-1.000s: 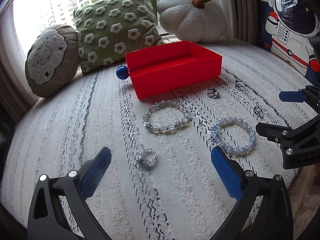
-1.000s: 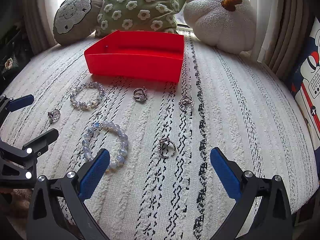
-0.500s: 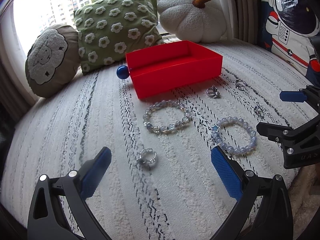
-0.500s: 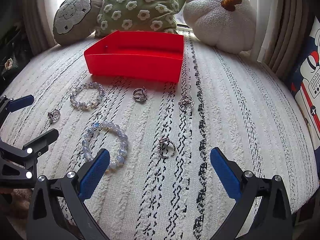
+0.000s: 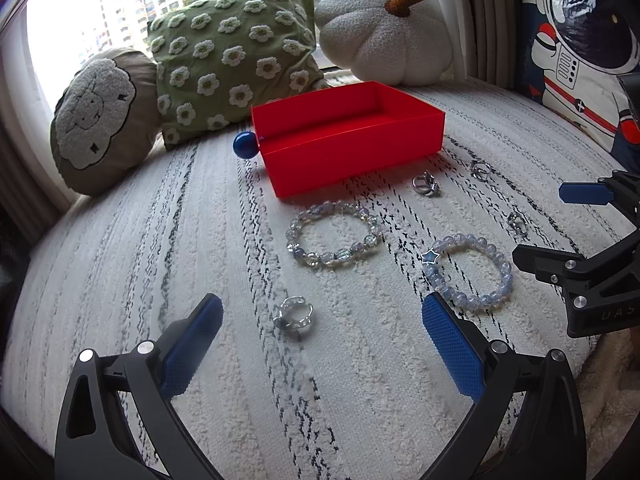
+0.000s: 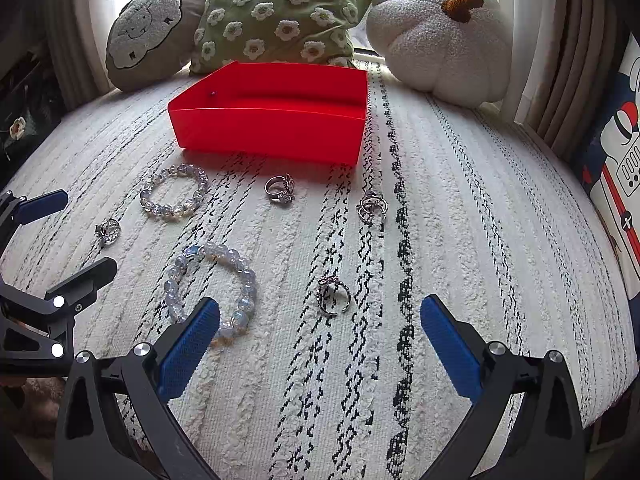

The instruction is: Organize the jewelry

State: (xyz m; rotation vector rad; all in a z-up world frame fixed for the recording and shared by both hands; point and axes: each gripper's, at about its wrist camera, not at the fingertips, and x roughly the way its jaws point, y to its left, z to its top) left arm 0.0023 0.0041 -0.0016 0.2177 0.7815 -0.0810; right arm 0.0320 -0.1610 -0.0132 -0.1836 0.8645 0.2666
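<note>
A: Where does the jewelry lie?

B: All of it is out on the white rug (image 6: 460, 208), none in the red box (image 6: 272, 136). Two bead bracelets: the clear one (image 5: 334, 236) just in front of the box, the pale blue one with a star (image 5: 468, 272) nearer the grippers. Four rings: a chunky ring (image 5: 294, 317) directly ahead of the left gripper (image 5: 322, 332), a small ring (image 6: 333, 295) ahead of the right gripper (image 6: 320, 334), and two more, one (image 6: 280, 189) close under the box wall and a double ring (image 6: 372, 206) to its right.

A: And the grippers?

B: Both have their jaws spread wide and hold nothing. Each hovers low over the rug, the ring ahead of it lying apart from its fingers.

A: So which step is this?

B: I'd judge the very start: the box looks bare inside and no piece has been picked up. It reads as lining up for a first pick.

A: What does the next move ask for?

B: Probably lowering one gripper so a ring sits between the fingers, then closing gently. The rings are small and sunk in the pile, so the tips would need to press into the rug a little. A blue ball (image 5: 245, 145) rests against the box's corner, with cushions (image 5: 232, 56) behind; neither is in the way.
</note>
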